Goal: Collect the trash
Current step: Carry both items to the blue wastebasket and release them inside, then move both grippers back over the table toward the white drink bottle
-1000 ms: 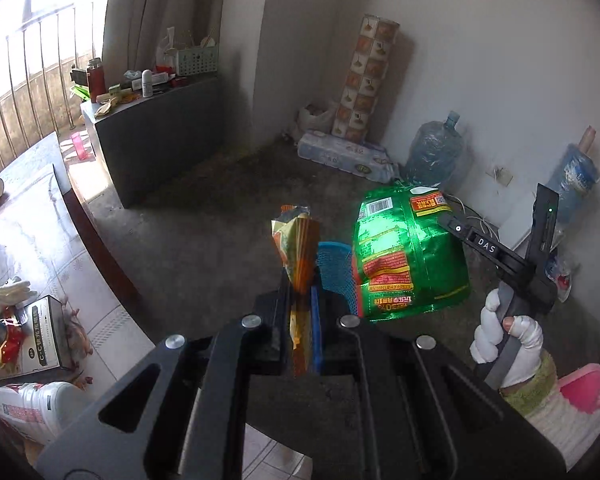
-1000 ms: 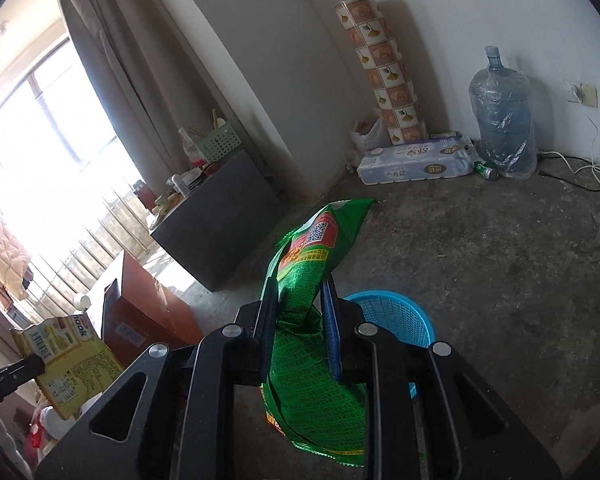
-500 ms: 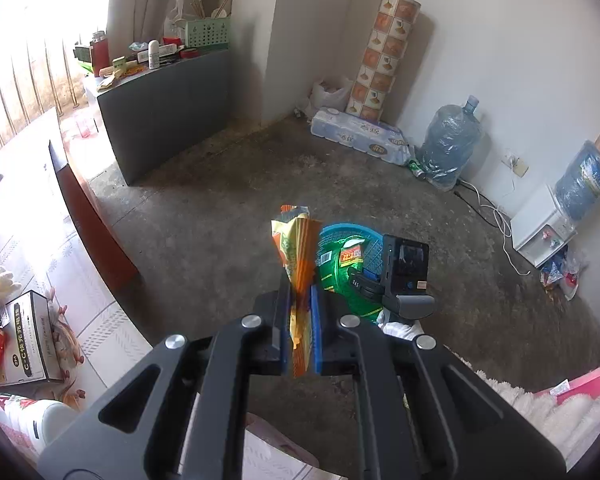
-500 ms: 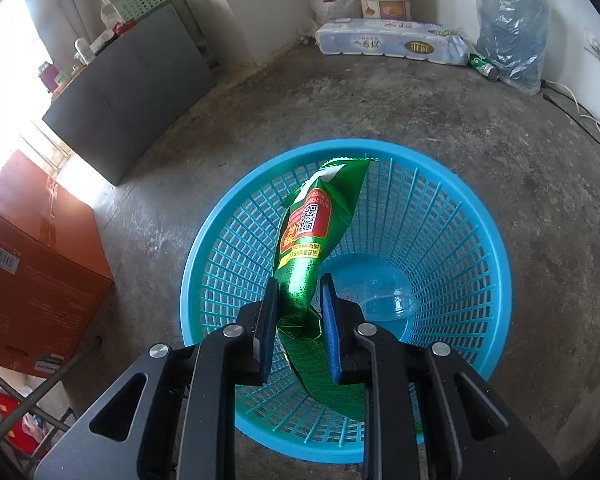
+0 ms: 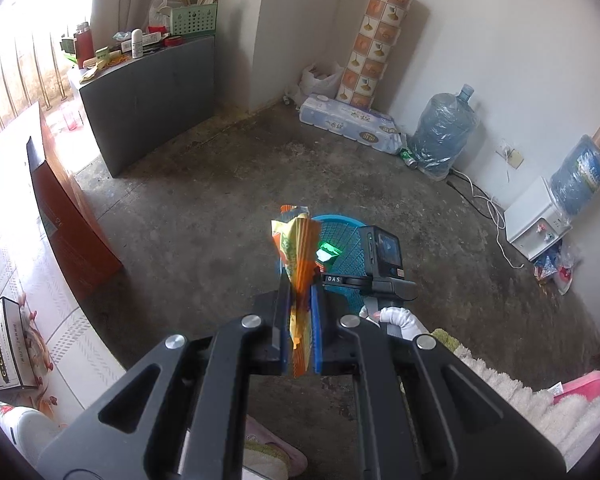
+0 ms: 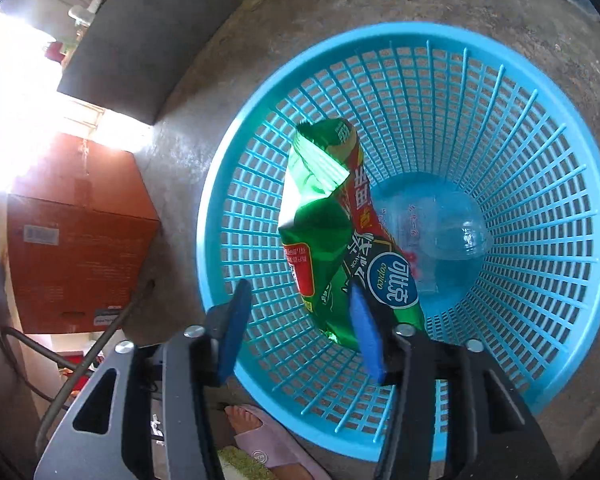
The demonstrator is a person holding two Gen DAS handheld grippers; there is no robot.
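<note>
My left gripper [image 5: 298, 300] is shut on an orange and yellow snack wrapper [image 5: 298, 248], held above the floor. Just beyond it stands the blue mesh basket [image 5: 342, 240], with my right gripper's camera body over it. In the right wrist view my right gripper [image 6: 300, 304] is open right above the blue mesh basket [image 6: 500, 128]. The green chip bag [image 6: 328, 224] is free of the fingers and lies against the basket's inner wall. A clear plastic piece [image 6: 444, 232] lies at the basket's bottom.
A brown cardboard box [image 6: 76, 248] stands left of the basket, a dark grey cabinet [image 5: 148, 96] behind it. Water jugs [image 5: 440, 136], a paper roll pack [image 5: 348, 124] and cables line the far wall. A foot in a slipper [image 6: 260, 436] is below the basket.
My right gripper came down over the basket and opened, and the green chip bag dropped out of it into the basket. My left gripper still holds the orange wrapper.
</note>
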